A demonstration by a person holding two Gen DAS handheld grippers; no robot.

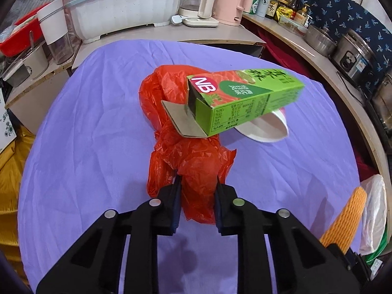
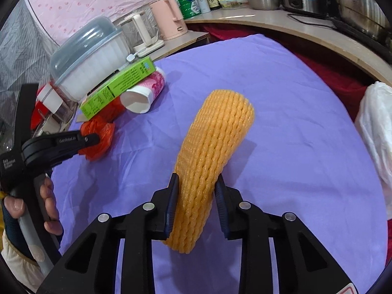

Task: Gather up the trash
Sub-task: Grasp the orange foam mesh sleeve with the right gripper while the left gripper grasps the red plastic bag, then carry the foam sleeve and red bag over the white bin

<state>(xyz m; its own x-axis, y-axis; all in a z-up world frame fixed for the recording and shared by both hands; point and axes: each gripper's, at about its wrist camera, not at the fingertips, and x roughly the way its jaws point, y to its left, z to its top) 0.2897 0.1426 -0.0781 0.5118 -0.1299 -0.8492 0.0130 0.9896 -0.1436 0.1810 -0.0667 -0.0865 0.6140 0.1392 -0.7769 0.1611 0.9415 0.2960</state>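
Observation:
My left gripper is shut on the near end of a crumpled red plastic bag lying on the purple cloth. A green carton with an open flap rests across the bag's far end and a tipped paper cup. My right gripper is shut on an orange foam net sleeve, its pads pressing both sides of the sleeve's near part. The right wrist view shows the left gripper pinching the red bag, with the carton and cup behind it.
A white plastic bag lies at the cloth's right edge. A covered white dish tub, a pink kettle and bottles stand behind the table. Metal pots line the right counter. A person's hand holds the left gripper's handle.

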